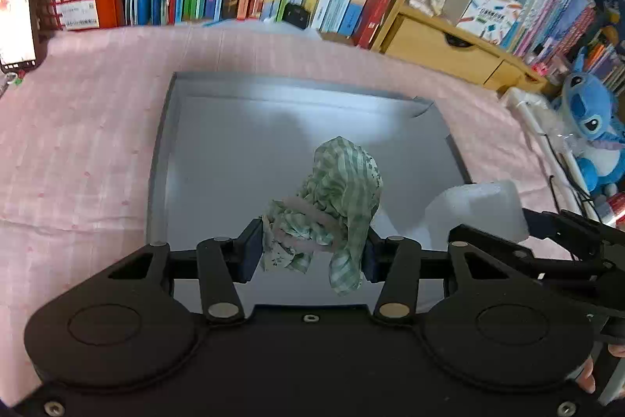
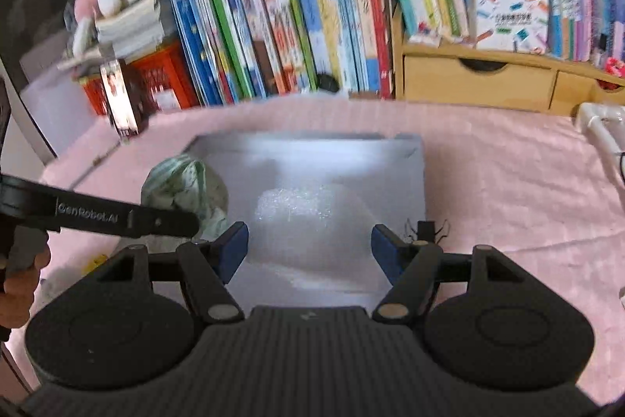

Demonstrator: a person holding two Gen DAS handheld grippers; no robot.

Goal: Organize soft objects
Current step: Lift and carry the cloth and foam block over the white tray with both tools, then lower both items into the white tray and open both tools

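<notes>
my left fingers (image 1: 312, 251) clamp the green cloth (image 1: 336, 206) at frame centre over the empty grey tray (image 1: 164, 159); right fingers (image 2: 308, 249) clasp white foam (image 2: 308, 221). neither is dropped yet.

My left gripper (image 1: 312, 251) points steeply down, its blue pads pinched on a green checked cloth bundle (image 1: 336, 206); my right gripper (image 2: 309, 249) tilts down just to its right, jaws set wide around a white foam block (image 2: 308, 221); whether they press it I cannot tell.
</notes>
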